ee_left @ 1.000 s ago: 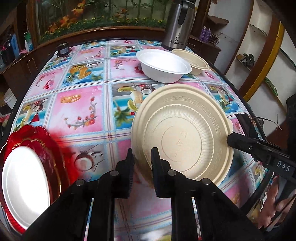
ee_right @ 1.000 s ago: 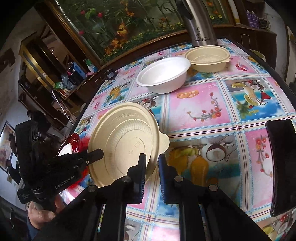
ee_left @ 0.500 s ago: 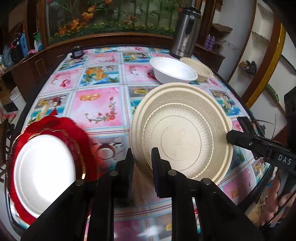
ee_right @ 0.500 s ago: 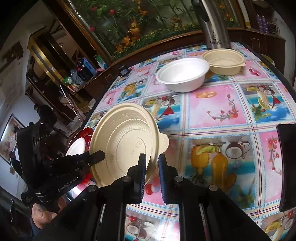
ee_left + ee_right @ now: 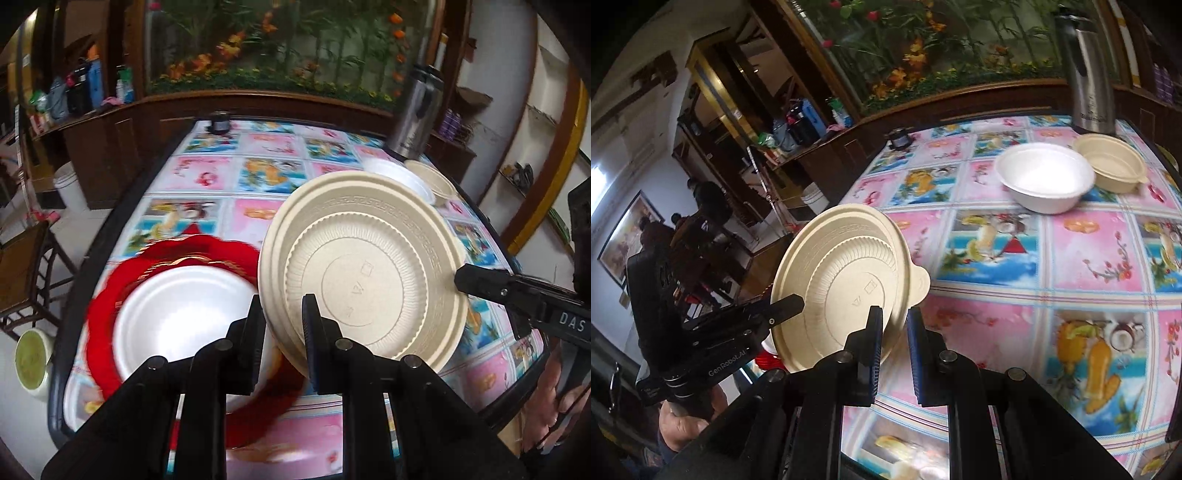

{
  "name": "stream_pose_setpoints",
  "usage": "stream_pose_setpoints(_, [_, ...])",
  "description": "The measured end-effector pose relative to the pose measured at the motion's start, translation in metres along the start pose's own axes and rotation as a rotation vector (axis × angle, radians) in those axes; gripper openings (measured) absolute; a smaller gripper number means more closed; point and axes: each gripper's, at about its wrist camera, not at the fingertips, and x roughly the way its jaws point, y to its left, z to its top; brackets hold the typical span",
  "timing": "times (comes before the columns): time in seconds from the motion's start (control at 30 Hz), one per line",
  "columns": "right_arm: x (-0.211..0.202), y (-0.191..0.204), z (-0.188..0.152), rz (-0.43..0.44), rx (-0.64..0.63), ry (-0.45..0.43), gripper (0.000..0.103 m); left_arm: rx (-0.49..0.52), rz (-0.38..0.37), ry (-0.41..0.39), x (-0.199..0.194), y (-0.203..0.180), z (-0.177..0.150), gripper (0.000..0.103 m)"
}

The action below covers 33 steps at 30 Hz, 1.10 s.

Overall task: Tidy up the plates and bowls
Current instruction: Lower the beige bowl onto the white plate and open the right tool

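Observation:
A beige ribbed plate (image 5: pixel 369 280) hangs tilted above the table, held by opposite rims. My left gripper (image 5: pixel 284 314) is shut on its near-left rim, and my right gripper (image 5: pixel 894 328) is shut on the rim beside the small tab. Each gripper also shows in the other's view: the right gripper's fingers (image 5: pixel 480 284) and the left gripper's fingers (image 5: pixel 783 306). Below and left of the held plate a white plate (image 5: pixel 184 314) lies on a red scalloped plate (image 5: pixel 99 314). A white bowl (image 5: pixel 1045 177) and a beige bowl (image 5: pixel 1112 162) stand side by side at the far end.
A steel thermos (image 5: pixel 1089 85) stands behind the bowls, and a small dark object (image 5: pixel 899 138) sits at the far table edge. The table (image 5: pixel 1089 258) has a fruit-print cloth. A chair (image 5: pixel 22 266) and a green-topped tub (image 5: pixel 33 358) stand beyond its left edge.
Both grippers have carried the beige plate up and to the left, away from the bowls. The red plate with the white plate on it has come fully into the left wrist view.

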Motion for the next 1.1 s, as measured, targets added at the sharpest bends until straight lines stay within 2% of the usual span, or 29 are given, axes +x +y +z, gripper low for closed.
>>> stream_pose_setpoints(0.2, [0.022, 0.037, 0.008, 0.029, -0.057, 0.022, 0.014, -0.060, 0.049, -0.029, -0.012, 0.036, -0.004, 0.016])
stream_pose_setpoints(0.4, [0.051, 0.061, 0.011, 0.067, -0.063, 0.076, 0.014, -0.120, 0.088, -0.043, -0.017, 0.070, -0.009, 0.016])
stream_pose_setpoints(0.7, [0.100, 0.066, 0.002, 0.100, -0.001, 0.202, 0.014, -0.172, 0.112, -0.014, -0.006, 0.097, -0.019, 0.016])
stream_pose_setpoints(1.1, [0.117, 0.071, -0.004, 0.085, -0.002, 0.244, 0.014, -0.205, 0.103, 0.015, 0.003, 0.111, -0.027, 0.016])
